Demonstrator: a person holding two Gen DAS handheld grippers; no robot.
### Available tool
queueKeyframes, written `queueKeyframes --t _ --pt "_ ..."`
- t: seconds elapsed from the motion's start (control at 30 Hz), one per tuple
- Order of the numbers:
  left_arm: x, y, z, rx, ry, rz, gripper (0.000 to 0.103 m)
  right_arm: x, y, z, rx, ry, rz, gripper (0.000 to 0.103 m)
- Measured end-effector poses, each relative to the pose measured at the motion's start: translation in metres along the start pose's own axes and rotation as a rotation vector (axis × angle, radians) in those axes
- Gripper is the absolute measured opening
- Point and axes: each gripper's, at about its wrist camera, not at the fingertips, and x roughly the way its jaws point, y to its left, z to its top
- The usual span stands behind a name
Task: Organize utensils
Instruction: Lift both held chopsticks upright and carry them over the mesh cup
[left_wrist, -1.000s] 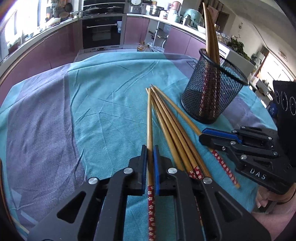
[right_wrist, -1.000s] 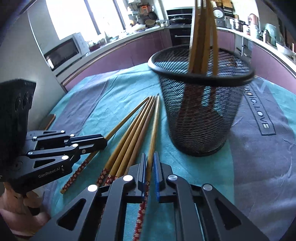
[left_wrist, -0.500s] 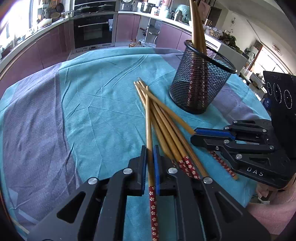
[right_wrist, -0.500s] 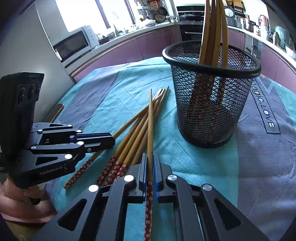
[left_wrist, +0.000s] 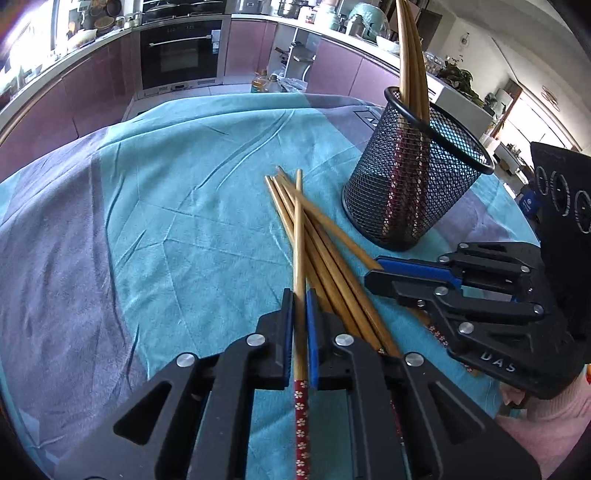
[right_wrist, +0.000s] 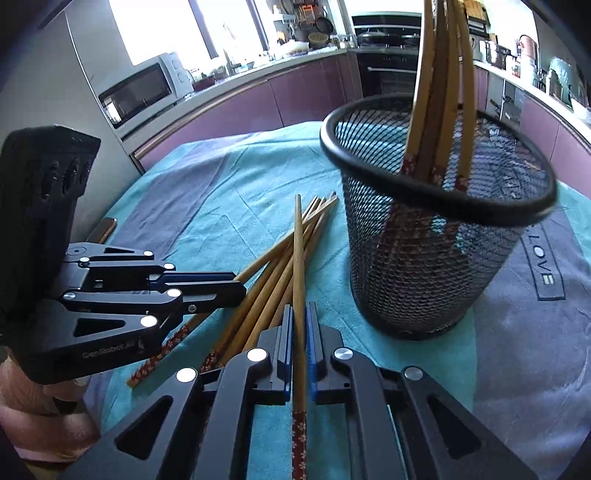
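My left gripper (left_wrist: 299, 295) is shut on a bamboo chopstick (left_wrist: 299, 236) with a red flowered end, held above several loose chopsticks (left_wrist: 332, 266) on the teal cloth. My right gripper (right_wrist: 299, 308) is shut on another chopstick (right_wrist: 298, 258), also lifted over the pile (right_wrist: 266, 295). A black mesh cup (left_wrist: 413, 192) stands upright to the right of the pile and holds several chopsticks; it also shows in the right wrist view (right_wrist: 424, 258). Each gripper shows in the other's view, the right one (left_wrist: 384, 275) and the left one (right_wrist: 236, 286).
The teal and grey cloth (left_wrist: 166, 221) covers the round table. Purple kitchen cabinets and an oven (left_wrist: 181, 55) lie beyond the far edge. A microwave (right_wrist: 144, 88) sits on the counter. The table edge is close behind both grippers.
Both grippers have lifted their chopsticks off the pile and drawn back; the tips now angle up across the loose chopsticks. The mesh cup has not moved.
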Motion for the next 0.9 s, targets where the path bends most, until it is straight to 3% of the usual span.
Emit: queueKeyframes --t 0.47,0.9 --pt "-0.081 -0.021 0.023 0.029 -0.249 -0.163 0.007 -0.088 -0.005 0.013 -0.031 -0.218 0.054 0.006" --pt "-0.124 -0.041 0.058 0.064 -0.377 -0.227 0.007 -0.137 -0.021 0.042 -0.031 -0.367 0.044 0.006"
